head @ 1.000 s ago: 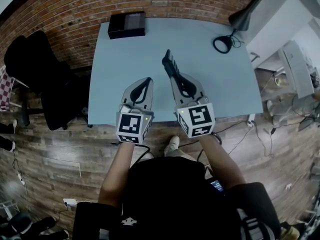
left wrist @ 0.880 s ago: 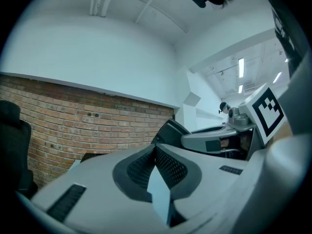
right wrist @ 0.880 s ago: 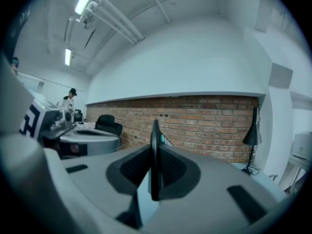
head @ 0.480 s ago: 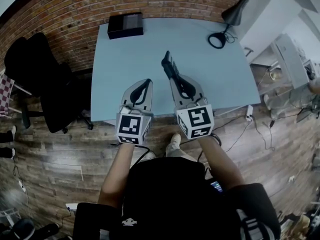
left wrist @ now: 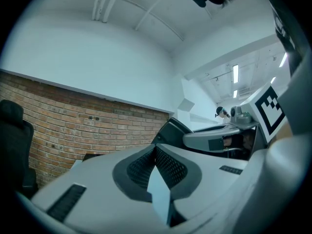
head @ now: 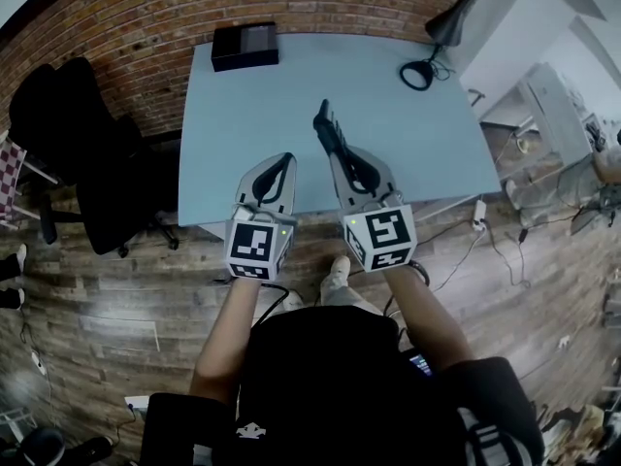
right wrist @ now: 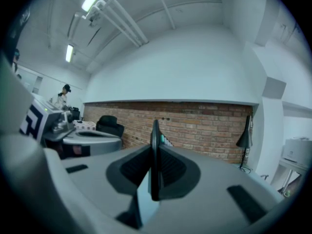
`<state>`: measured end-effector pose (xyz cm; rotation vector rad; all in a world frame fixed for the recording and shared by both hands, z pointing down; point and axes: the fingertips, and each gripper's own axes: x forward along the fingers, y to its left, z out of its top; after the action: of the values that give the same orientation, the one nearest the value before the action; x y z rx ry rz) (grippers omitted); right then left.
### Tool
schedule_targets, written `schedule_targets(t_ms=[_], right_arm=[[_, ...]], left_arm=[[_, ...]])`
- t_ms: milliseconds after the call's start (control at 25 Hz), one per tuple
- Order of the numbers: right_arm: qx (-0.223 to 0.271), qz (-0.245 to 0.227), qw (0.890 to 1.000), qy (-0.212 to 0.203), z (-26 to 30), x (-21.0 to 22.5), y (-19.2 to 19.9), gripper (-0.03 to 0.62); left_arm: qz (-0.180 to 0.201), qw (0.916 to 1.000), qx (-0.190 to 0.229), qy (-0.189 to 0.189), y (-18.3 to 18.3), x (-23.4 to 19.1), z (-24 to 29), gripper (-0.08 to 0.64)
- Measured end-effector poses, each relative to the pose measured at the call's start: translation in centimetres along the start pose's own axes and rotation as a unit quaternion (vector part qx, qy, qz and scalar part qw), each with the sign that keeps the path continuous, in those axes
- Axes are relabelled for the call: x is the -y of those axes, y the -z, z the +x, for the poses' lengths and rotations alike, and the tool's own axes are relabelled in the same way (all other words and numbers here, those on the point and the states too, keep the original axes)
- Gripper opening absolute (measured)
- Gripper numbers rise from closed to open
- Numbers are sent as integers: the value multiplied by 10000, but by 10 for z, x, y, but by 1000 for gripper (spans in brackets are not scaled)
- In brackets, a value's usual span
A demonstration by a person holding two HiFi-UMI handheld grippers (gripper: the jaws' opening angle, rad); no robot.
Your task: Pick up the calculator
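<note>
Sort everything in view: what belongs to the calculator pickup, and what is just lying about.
Job in hand: calculator, clamped edge-on in the right tool; table.
Lying about: black box; desk lamp; office chair. Left tool is shut, empty.

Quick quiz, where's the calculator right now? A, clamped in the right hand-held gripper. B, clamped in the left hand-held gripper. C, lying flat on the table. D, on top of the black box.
A: the calculator stands edge-on, pinched between the jaws of the right hand-held gripper, and sticks out past its tips above the table.
</note>
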<state>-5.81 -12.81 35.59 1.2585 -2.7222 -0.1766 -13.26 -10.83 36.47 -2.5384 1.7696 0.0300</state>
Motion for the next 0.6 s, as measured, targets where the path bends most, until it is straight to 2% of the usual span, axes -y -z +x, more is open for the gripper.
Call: schedule_targets(t_ms=[600], right_arm=[[2,80,9999,143,-24,-14,0,51]], left_arm=[[-126,9998,2,166,6,9,-20,2]])
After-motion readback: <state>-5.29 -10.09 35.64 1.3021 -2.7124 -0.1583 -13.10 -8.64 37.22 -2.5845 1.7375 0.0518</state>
